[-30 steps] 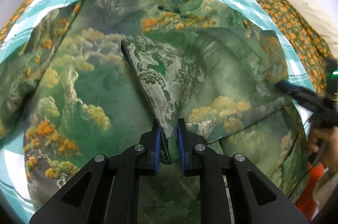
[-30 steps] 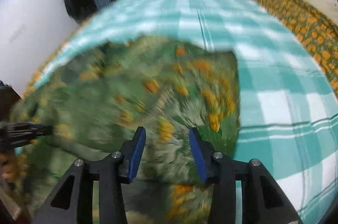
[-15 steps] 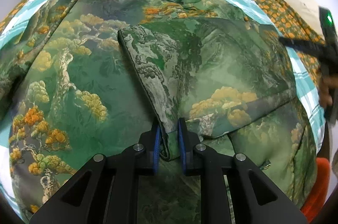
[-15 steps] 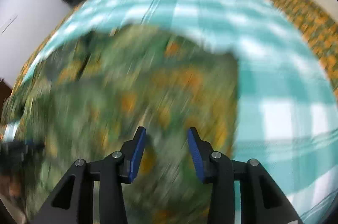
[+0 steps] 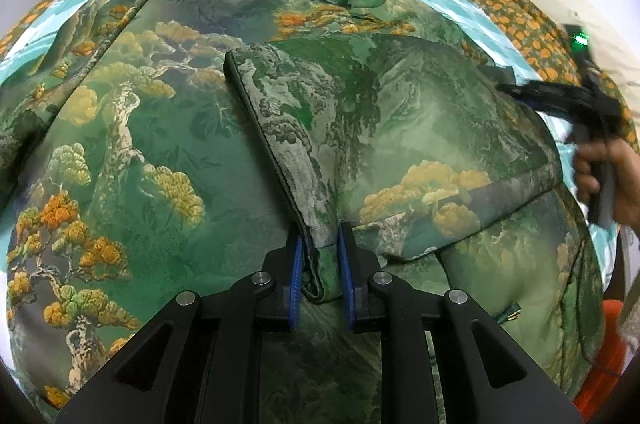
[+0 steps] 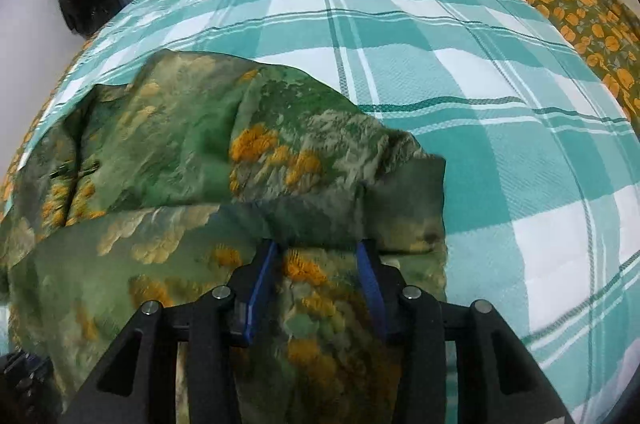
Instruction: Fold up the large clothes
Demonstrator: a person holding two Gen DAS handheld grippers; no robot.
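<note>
My left claw (image 5: 319, 264) pinches the garment's (image 5: 168, 160) folded edge, nearly closed. My right claw (image 6: 316, 266) stands part open over cloth; its view alone shows the bed's (image 6: 500, 96) bare checked far side.

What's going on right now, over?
Left gripper shut on a folded edge of the green garment. Right gripper open over the garment's far side. Garment lies on the checked bedspread. Nothing in the way.

no readable text, labels, brands or numbers anywhere
</note>
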